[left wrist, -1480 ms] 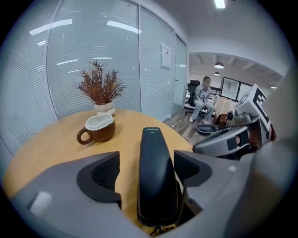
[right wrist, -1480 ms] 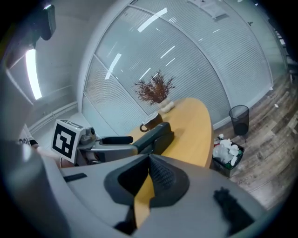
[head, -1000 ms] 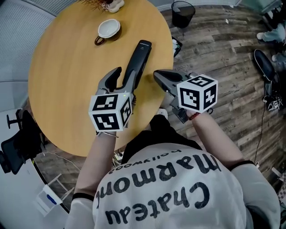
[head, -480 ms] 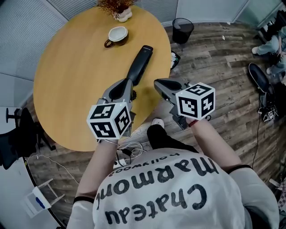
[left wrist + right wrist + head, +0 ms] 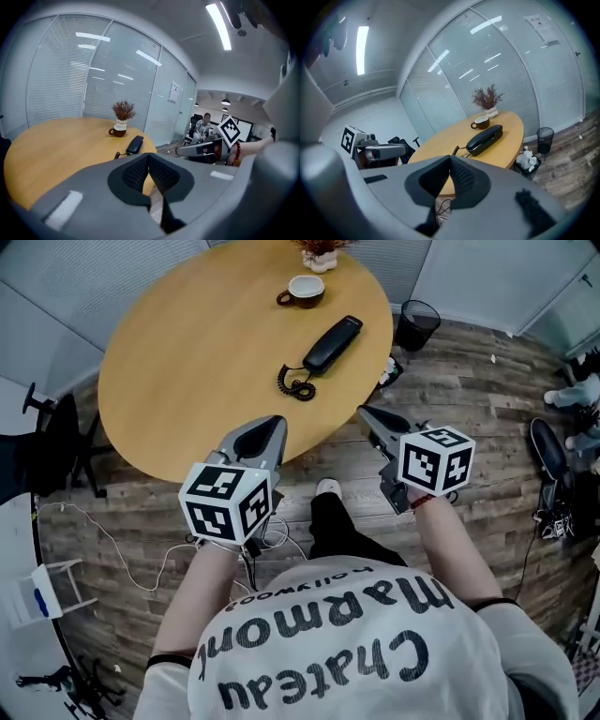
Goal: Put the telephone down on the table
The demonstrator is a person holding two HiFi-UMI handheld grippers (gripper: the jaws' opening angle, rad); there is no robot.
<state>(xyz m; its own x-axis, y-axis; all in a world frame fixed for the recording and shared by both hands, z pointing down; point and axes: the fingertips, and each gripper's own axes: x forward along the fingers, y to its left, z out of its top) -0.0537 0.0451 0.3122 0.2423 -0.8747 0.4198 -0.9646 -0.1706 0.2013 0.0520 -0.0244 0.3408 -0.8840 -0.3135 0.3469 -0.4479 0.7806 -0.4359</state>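
telephone (image 5: 333,341): flat on desk (image 5: 187,362), near cup (image 5: 306,289) | left hand-held gripper (image 5: 272,423), right hand-held gripper (image 5: 366,413): both closed, empty, well apart from cup | handling: probably light, stiff, smooth plastic; best gripped across its narrow middle

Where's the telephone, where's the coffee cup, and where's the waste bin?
telephone (image 5: 334,343), head view, on the middle of the black handset.
coffee cup (image 5: 306,287), head view, on its pale inside.
waste bin (image 5: 413,334), head view, on its dark outer wall.
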